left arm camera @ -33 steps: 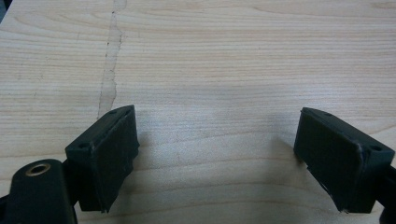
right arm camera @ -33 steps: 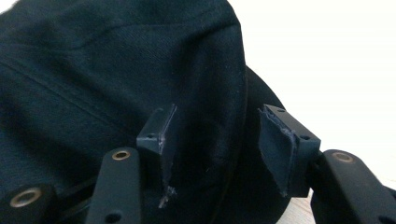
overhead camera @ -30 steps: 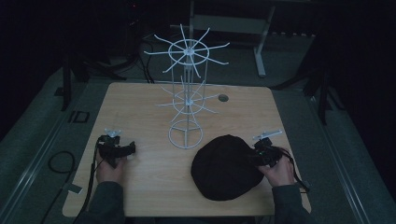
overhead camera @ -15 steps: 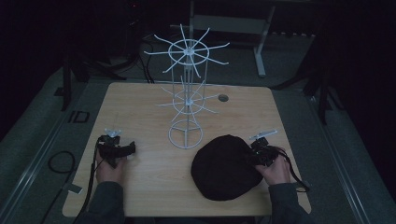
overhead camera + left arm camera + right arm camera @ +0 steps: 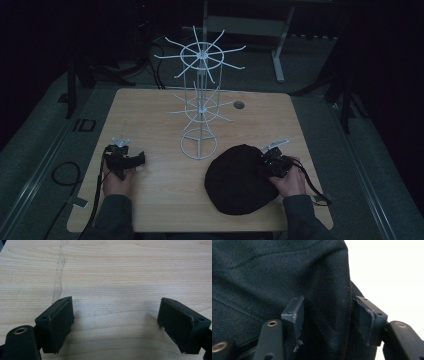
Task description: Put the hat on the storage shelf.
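Note:
A black fabric hat (image 5: 237,179) lies on the wooden table (image 5: 160,195) at the front right, just right of the base of a white wire display rack (image 5: 200,107). My right gripper (image 5: 267,164) sits at the hat's right edge. In the right gripper view its jaws are partly closed, with a raised fold of the hat (image 5: 327,290) pinched between them. My left gripper (image 5: 131,161) rests low over bare wood at the front left, open, its fingertips (image 5: 58,322) wide apart with nothing between them.
The rack stands upright at the table's middle, with two tiers of spokes reaching outward. A small round hole (image 5: 239,105) is in the tabletop at the back right. The floor around the table is dark, with a cable (image 5: 62,175) at the left.
The right gripper has edged slightly further onto the hat's right edge. The left gripper and the rack have stayed put.

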Motion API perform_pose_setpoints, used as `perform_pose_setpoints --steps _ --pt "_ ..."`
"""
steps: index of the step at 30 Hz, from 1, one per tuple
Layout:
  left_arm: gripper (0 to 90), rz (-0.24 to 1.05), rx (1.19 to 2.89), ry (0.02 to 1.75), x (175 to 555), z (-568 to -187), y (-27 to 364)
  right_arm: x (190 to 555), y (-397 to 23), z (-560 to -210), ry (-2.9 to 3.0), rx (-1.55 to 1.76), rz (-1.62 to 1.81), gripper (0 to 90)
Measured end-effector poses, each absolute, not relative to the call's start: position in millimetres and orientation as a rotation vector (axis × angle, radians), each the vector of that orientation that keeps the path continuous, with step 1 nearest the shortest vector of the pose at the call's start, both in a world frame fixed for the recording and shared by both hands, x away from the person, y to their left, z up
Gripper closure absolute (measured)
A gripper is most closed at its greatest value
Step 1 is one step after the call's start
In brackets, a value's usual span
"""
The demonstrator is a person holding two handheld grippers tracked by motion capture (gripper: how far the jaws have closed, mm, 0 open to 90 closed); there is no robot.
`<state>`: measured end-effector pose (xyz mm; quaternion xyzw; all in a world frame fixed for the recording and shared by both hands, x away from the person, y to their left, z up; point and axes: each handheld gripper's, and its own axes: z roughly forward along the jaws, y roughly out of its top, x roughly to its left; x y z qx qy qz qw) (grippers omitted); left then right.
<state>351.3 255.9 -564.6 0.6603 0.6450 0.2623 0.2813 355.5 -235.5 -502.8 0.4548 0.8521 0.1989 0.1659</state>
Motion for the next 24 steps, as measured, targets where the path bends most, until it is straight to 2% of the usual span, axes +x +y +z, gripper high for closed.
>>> perform_pose_setpoints --steps 4,5,6,7,16,17,24 --pt "14.6 0.703 1.769 1.728 351 -565 255 356 -231 -503 2.420 1.269 0.500 51.0" --pt "14.6 0.703 1.769 1.728 351 -565 255 357 -229 -502 2.411 1.271 0.465 56.8" --pt "14.6 0.703 1.769 1.728 351 -565 255 357 -229 -502 2.411 1.271 0.465 56.8" --pt "14.6 0.702 1.769 1.728 351 -565 255 358 -229 -502 2.395 1.282 0.443 61.9" --pt "14.6 0.703 1.770 1.729 351 -564 255 358 -232 -500 2.357 1.332 0.480 73.0" --pt "14.6 0.702 1.770 1.728 351 -564 255 358 -234 -498 2.349 1.348 0.514 77.2" --pt "14.6 0.703 1.771 1.728 351 -564 255 359 -244 -496 2.326 1.455 0.637 79.5"
